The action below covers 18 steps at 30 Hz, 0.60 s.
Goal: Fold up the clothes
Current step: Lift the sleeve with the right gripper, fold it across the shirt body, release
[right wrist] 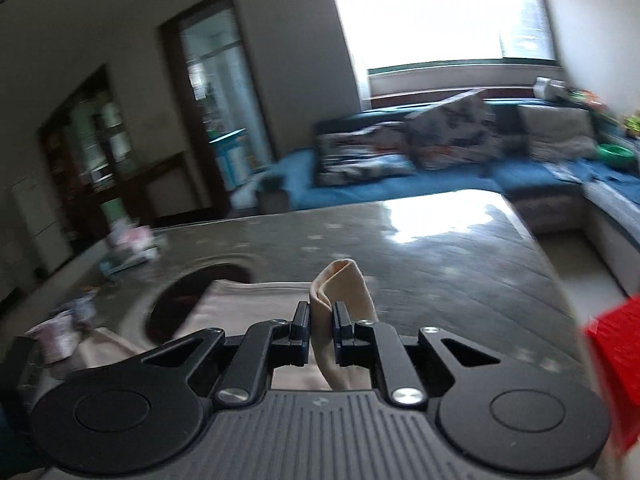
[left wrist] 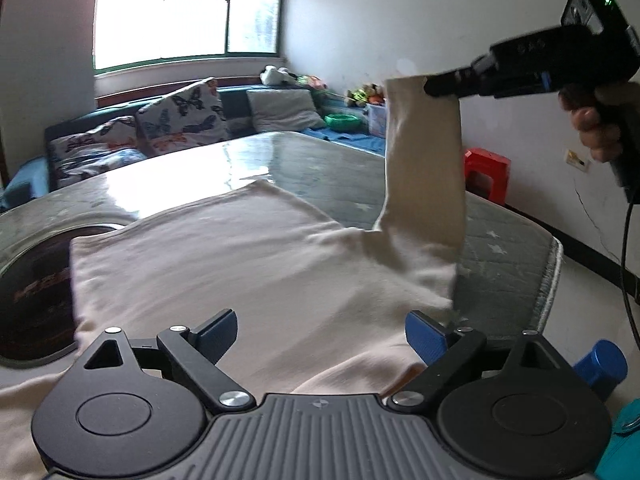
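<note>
Slack is your main risk here. Nearest you, your left gripper (left wrist: 320,340) stands with its jaws wide apart over the cream garment (left wrist: 248,264), holding nothing, so the body of the cloth has nothing pinning it to the grey mattress (left wrist: 512,248). The garment lies spread flat across the near part of that mattress, its left edge reaching over a dark round patch (left wrist: 32,292).

Farther out on the right side, your right gripper (right wrist: 322,320) is clamped on the end of the sleeve (left wrist: 424,176), which hangs up off the mattress in a tall strip from the shoulder to the jaws. In the right wrist view the pinch takes only a bunched tip of fabric (right wrist: 344,280) between the pads. If you pull sharply, I judge that tip could slide out and the sleeve would drop in a heap.

If you carry the sleeve across without holding the body down, the whole garment may drag and wrinkle, or skew toward the mattress edge near the red stool (left wrist: 486,174). The right view is blurred, so I cannot tell how deep the bite really is.
</note>
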### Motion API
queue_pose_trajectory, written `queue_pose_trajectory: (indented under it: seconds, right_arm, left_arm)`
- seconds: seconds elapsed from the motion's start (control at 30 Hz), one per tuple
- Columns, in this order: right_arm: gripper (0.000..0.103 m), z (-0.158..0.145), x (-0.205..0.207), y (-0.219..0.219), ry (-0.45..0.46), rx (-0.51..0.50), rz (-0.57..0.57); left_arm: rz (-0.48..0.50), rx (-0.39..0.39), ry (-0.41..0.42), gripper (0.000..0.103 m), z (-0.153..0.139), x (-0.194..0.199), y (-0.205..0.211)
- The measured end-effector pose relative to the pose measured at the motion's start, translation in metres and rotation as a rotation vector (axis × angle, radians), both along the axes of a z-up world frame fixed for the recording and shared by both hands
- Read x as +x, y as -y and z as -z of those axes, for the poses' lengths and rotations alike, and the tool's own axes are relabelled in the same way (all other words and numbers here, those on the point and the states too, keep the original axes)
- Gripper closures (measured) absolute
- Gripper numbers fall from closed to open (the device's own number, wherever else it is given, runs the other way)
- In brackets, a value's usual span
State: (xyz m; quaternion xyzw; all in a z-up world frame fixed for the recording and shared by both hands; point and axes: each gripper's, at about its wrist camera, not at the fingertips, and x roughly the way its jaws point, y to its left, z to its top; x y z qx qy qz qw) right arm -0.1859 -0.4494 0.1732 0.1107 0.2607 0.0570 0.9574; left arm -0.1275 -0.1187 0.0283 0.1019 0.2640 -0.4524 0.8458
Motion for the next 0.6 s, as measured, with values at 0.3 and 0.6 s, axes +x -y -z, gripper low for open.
queue_pose_trajectory:
  seconds: [0.3, 0.6]
  right_arm:
    - [0.093, 0.005, 0.046, -0.1, -0.029, -0.03, -0.251]
    - [0.071, 0.026, 0.045, -0.126, -0.068, -0.134, -0.256]
  left_arm:
    - [-0.1, -0.042, -0.006, 0.009, -0.001, 0.001, -0.04]
    - [-0.125, -0.053, -0.025, 0.015, -0.003, 0.008, -0.044]
